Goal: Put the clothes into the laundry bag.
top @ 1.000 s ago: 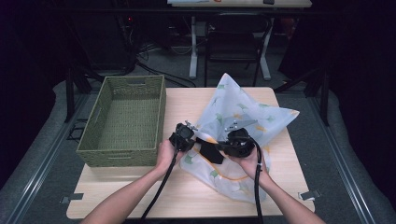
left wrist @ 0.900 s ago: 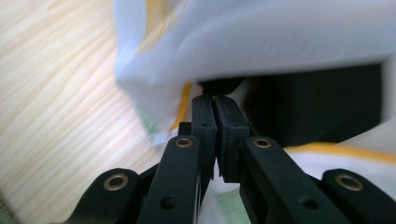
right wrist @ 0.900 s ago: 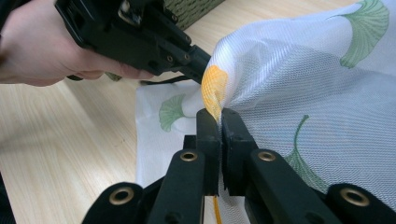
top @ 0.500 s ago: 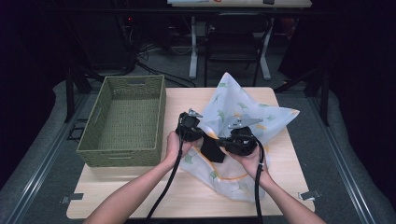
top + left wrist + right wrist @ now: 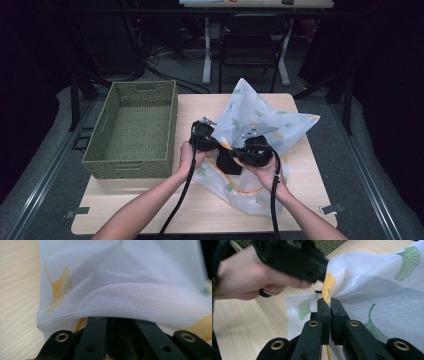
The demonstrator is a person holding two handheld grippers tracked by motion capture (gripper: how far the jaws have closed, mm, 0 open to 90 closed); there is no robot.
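A dim lab: wooden table on grey mats, desks, cables behind.

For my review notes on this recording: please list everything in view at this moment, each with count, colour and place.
Cloth: one, sheer white mesh with green and yellow leaf prints, crumpled on the right half of the table, a fold lifted between the grippers.
Basket: one, olive green woven, rectangular, on the left part of the table, nothing visible inside.
Table: one, light wood, centre of the high view.
Chair: one, dark, beyond the table's far edge.
Left gripper: one, black, shut on the cloth.
Right gripper: one, black, shut on the cloth at a yellow print.
Cables: two, black, trailing back from the grippers along the forearms.
Hands: two, one on each gripper, forearms entering from the bottom.
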